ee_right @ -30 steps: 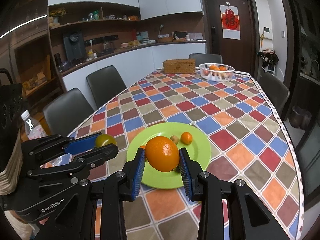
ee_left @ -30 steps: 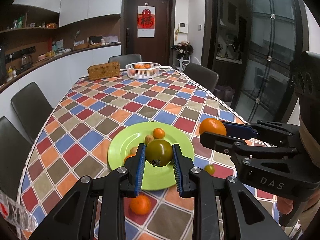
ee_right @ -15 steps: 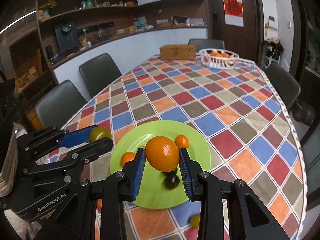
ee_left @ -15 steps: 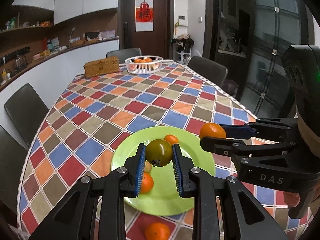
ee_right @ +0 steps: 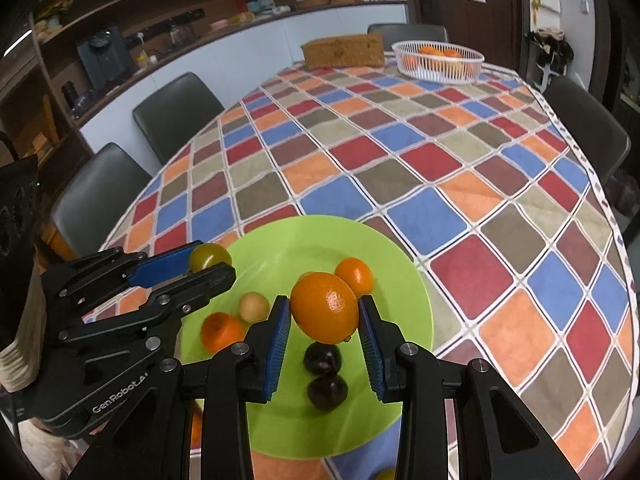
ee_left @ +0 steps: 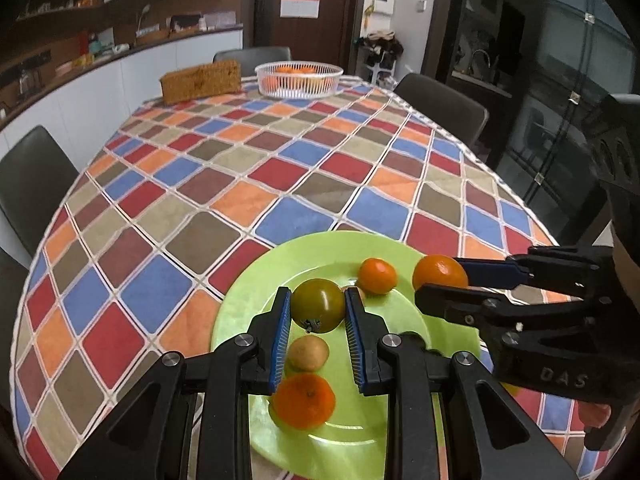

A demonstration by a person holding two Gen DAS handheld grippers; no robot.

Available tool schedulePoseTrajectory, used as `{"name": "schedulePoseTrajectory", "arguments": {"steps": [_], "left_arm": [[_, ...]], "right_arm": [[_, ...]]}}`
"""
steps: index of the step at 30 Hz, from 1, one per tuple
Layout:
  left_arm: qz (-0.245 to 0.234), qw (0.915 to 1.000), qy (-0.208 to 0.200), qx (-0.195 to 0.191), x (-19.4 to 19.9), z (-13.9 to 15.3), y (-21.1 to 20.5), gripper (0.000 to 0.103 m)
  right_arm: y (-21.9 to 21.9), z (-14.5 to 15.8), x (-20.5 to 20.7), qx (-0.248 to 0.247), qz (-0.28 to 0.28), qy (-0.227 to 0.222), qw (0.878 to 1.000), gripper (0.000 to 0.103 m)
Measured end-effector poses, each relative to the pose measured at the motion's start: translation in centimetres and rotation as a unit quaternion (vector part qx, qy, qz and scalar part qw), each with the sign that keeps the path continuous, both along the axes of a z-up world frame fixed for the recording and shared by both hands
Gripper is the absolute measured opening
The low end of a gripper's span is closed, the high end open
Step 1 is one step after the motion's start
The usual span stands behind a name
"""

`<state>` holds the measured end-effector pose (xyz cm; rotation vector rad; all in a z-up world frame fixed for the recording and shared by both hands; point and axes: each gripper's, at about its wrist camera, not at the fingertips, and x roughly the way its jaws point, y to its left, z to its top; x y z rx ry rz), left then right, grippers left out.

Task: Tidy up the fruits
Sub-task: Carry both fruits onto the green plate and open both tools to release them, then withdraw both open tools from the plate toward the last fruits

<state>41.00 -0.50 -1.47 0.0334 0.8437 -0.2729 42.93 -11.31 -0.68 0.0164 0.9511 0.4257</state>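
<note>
My left gripper (ee_left: 318, 308) is shut on a green tomato (ee_left: 319, 305) and holds it over the green plate (ee_left: 240, 304). My right gripper (ee_right: 325, 316) is shut on a large orange (ee_right: 325, 313) above the same plate (ee_right: 280, 248). The plate holds a small mandarin (ee_left: 377, 275), a tan fruit (ee_left: 308, 353), another mandarin (ee_left: 304, 400) and two dark plums (ee_right: 322, 360). The right gripper with its orange (ee_left: 440, 273) shows at right in the left wrist view. The left gripper with its tomato (ee_right: 210, 256) shows at left in the right wrist view.
The table has a chequered cloth (ee_left: 240, 184). A white basket of oranges (ee_left: 299, 78) and a wicker box (ee_left: 200, 82) stand at the far end. Dark chairs (ee_right: 176, 114) line the sides. A small fruit (ee_right: 384, 474) lies on the cloth near the plate's front.
Both grippers moved forward and lower over the plate, each still holding its fruit. The plate now sits closer and lower in both views.
</note>
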Motion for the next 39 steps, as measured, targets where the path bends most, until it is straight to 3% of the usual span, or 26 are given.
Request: {"name": "schedulePoseTrajectory", "arguments": {"steps": [10,18,30,39], "left_arm": [[0.001,0.999,0.041,0.017,2.6,-2.7,-0.4,0.027],[-0.002,0.999,0.033,0.029,1.6,-2.2,-0.5,0.032],[0.005,0.9994,0.01,0.033,-2.6,1.4,-0.8,0.035],[0.018,0.9983,-0.017,0.052,-6.8,4.0,-0.8,0.045]], "right_arm": [[0.0,-2.5,1.7,0.0,-0.008,0.039,0.999,0.035],[-0.4,-3.1,1.5,0.002,-0.016,0.044,0.999,0.037],[-1.4,0.1,-1.4,0.007,-0.019,0.01,1.0,0.04],[-1.8,2.7,-5.6,-0.002,-0.018,-0.032,0.999,0.046]]}}
